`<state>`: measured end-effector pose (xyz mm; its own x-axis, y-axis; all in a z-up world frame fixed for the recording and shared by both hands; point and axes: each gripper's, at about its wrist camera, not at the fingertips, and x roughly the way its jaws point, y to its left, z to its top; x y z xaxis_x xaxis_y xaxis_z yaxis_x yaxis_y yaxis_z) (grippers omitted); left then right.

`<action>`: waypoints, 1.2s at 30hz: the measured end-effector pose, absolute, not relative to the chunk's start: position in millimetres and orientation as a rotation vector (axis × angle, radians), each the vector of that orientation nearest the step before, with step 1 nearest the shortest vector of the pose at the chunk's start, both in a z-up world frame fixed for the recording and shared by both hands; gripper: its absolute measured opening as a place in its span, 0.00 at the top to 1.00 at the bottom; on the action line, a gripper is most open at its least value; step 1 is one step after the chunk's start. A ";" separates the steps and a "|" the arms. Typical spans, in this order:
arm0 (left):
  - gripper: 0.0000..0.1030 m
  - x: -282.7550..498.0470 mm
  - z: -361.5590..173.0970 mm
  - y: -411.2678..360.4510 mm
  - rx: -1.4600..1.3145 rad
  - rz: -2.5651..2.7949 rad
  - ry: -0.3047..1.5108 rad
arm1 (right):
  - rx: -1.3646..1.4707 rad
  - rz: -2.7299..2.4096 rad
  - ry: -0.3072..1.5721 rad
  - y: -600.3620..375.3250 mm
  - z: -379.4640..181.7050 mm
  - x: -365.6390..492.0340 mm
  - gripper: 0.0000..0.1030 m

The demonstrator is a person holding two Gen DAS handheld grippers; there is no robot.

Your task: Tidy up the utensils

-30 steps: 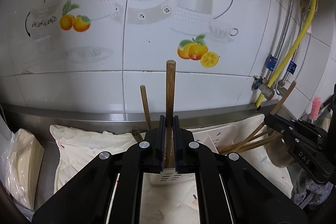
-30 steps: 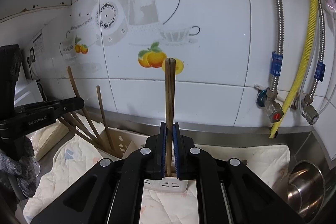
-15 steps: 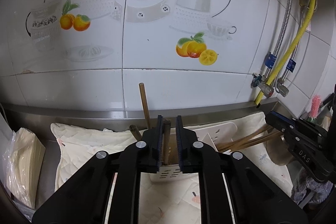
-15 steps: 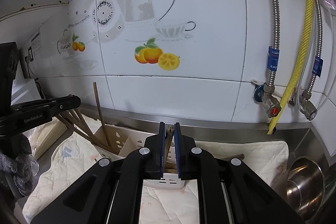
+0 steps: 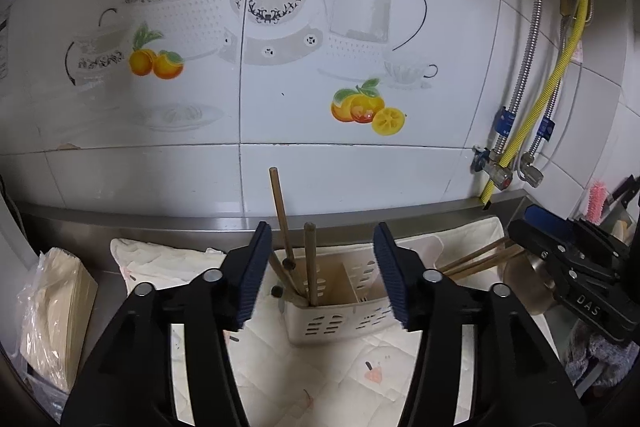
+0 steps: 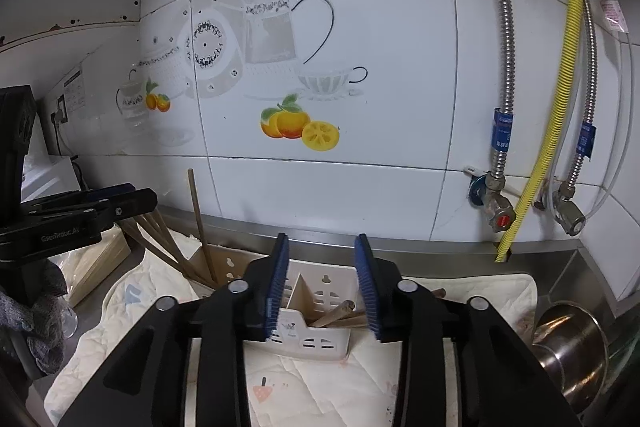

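A white slotted utensil holder (image 5: 336, 323) stands on the cloth below both grippers. My left gripper (image 5: 321, 239) hangs over its left compartment, jaws opening. No pad touches the two wooden chopsticks (image 5: 310, 263) that stand there beyond the pads. My right gripper (image 6: 322, 247) hovers over the holder (image 6: 320, 341) with its jaws opening too. Brown chopsticks (image 6: 336, 311) lie slanted in the right compartment below it, free of the pads. In the left wrist view the right gripper (image 5: 532, 227) shows at the right edge. In the right wrist view the left gripper (image 6: 136, 197) shows at the left.
A quilted cloth (image 5: 280, 367) covers the steel counter before a tiled wall. A wrapped paper stack (image 5: 52, 307) sits at the left and a steel pot (image 6: 568, 343) at the right. A yellow hose (image 6: 560, 107) and valves hang on the wall. A grey-gloved hand (image 6: 40, 307) holds the left gripper.
Each gripper was shut on an upright chopstick a second ago. Both let go, the chopsticks dropped into the holder, and the jaws have spread apart.
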<state>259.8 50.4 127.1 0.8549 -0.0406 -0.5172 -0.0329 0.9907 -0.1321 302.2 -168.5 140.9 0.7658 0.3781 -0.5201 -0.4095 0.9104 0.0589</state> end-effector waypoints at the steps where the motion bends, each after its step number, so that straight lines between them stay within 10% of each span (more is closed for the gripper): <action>1: 0.40 256.4 127.8 50.1 -0.135 -0.001 0.541 | -0.058 0.427 0.549 -169.0 141.8 300.4 0.58; 19: 0.06 188.2 128.3 50.3 -0.096 0.050 0.474 | -0.062 0.419 0.498 -178.4 150.0 250.2 0.26; 36: 0.05 118.4 107.5 55.7 -0.089 0.063 0.450 | -0.086 0.379 0.509 -176.3 123.4 187.9 0.10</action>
<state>118.4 55.7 107.5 0.8984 0.0414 -0.4372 -0.0808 0.9941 -0.0719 187.9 -176.3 123.4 0.8055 0.3327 -0.4904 -0.3748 0.9270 0.0133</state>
